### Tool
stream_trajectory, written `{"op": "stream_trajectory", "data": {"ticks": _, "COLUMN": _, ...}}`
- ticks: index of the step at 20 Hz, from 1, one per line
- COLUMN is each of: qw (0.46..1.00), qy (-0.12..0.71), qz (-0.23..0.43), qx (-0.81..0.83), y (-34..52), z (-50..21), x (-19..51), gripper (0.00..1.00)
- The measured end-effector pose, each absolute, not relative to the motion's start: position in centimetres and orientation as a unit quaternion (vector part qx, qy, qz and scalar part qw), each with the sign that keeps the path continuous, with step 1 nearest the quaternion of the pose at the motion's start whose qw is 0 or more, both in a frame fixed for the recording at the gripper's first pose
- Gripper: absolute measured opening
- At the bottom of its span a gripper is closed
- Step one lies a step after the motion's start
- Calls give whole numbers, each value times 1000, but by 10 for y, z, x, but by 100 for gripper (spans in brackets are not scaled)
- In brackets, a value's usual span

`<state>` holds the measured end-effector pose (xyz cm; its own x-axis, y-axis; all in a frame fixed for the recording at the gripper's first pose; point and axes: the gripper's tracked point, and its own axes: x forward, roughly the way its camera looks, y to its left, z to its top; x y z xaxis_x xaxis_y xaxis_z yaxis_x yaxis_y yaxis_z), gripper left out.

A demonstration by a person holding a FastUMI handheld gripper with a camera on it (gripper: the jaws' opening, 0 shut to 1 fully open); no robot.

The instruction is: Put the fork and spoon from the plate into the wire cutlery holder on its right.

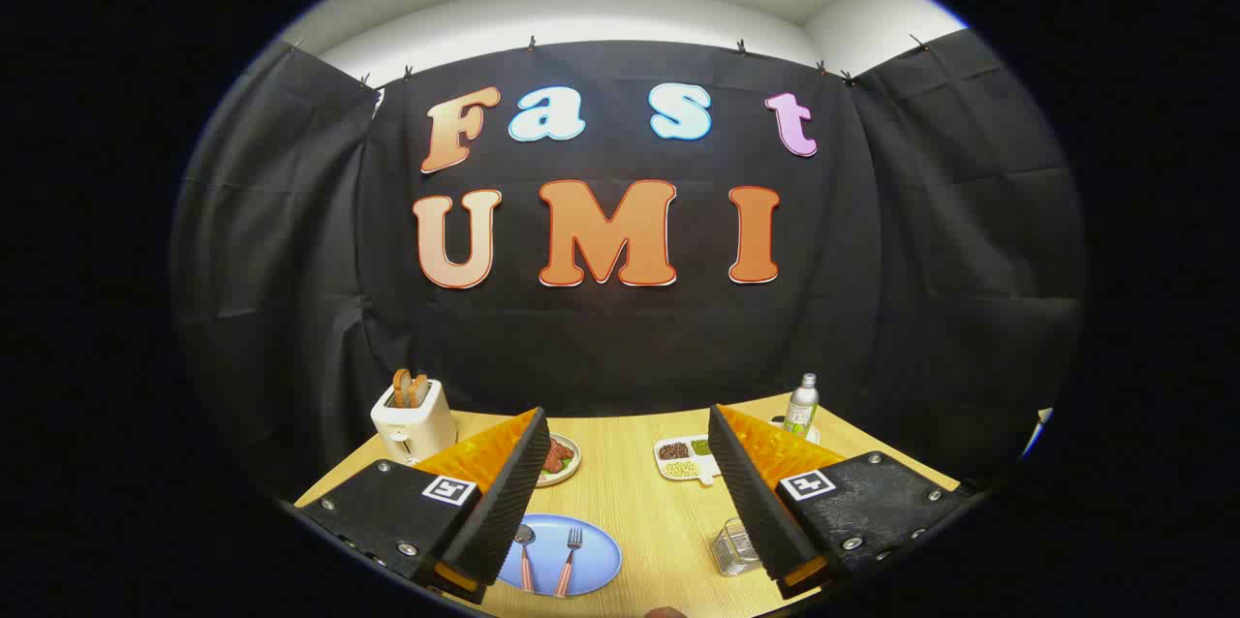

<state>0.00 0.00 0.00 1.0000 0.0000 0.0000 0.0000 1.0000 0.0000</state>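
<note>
A blue plate [596, 555] lies on the wooden table [630, 492], just inside my left finger. On it lie a spoon [525, 550] and a fork [570, 560], side by side, both with pinkish handles pointing toward me. The wire cutlery holder [734, 548] stands to the plate's right, partly hidden behind my right finger. My gripper [625, 511] hovers above the table, open wide, with nothing between its fingers.
A white toaster [415, 424] with two slices in it stands at the back left. Behind the plate are a small dish of reddish food [562, 456] and a divided tray of beans [683, 458]. A small bottle [800, 405] stands at the back right.
</note>
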Motion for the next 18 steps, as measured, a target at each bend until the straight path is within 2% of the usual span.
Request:
{"op": "stream_trajectory", "data": {"ticks": 10, "qw": 1000, "qy": 26, "qz": -8, "qx": 5, "y": -1, "z": -9, "x": -8, "gripper": 98}}
{"op": "stream_trajectory", "data": {"ticks": 18, "qw": 998, "qy": 60, "qz": 15, "qx": 1, "y": 8, "z": -24, "x": -16, "gripper": 98}}
